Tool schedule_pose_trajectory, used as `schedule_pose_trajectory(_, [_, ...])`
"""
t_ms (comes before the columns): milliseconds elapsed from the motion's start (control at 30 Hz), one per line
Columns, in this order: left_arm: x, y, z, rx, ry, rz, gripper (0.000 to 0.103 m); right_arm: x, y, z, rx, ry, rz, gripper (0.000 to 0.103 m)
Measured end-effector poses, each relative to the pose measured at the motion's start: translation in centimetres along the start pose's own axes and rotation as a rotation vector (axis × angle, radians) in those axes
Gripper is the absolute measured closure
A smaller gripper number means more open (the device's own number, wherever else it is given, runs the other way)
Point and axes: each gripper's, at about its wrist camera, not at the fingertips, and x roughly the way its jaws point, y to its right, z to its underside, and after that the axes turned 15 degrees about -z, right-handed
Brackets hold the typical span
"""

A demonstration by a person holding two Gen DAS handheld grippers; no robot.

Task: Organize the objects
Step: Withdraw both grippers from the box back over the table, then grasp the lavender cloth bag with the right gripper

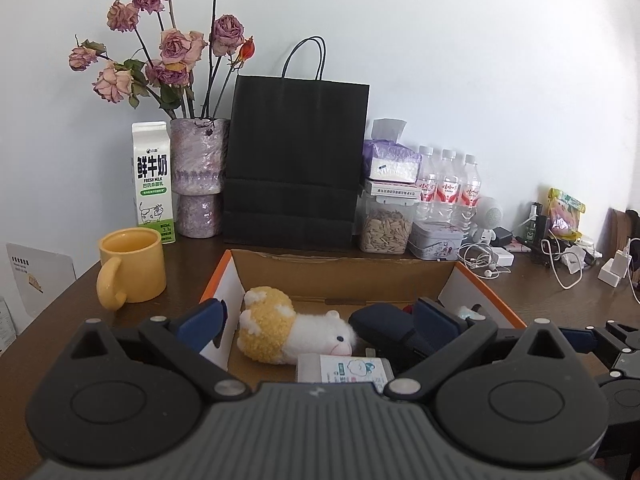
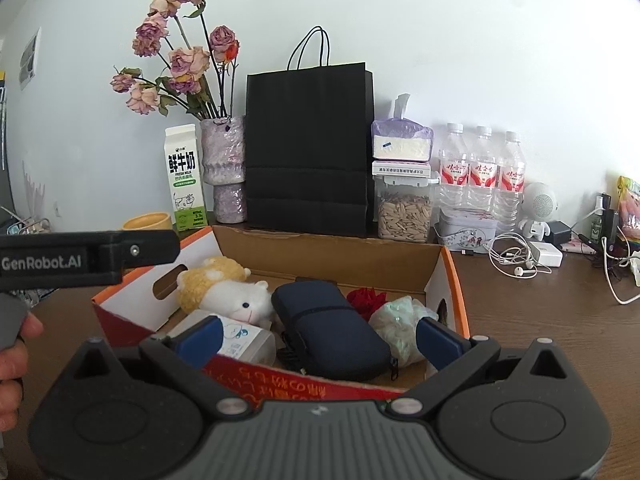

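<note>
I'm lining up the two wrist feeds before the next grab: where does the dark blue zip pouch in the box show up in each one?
Left wrist: the dark blue pouch lies low, right of centre, partly behind the gripper's right finger, beside the plush sheep.
Right wrist: the pouch sits at centre, in full view, between the sheep and a pale green bundle.
Shared landmark: the black paper bag behind the cardboard box.

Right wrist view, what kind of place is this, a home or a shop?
Probably a home desk or side table: a vase of dried roses, a milk carton, and chargers with earphones lying loose against a plain wall.
</note>
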Motion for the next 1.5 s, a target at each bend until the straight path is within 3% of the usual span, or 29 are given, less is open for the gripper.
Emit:
schedule_pose_trajectory(500, [-5.1,-2.7,3.9,0.03,-0.064,-0.014,0.0,-4.7,-3.5,4.9,0.025,-0.074,-0.028,0.0])
schedule_pose_trajectory(800, [-7.6,-4.0,7.4,0.002,-0.146,0.01,0.0,-6.4,-4.2,8.1,0.099,-0.121,-0.043,0.0])
schedule_pose_trajectory(1500, [-6.8,-3.7,9.4,0.029,-0.215,0.014,0.0,-3.3,-5.1,9.8,0.029,-0.219,-0.024,0.0])
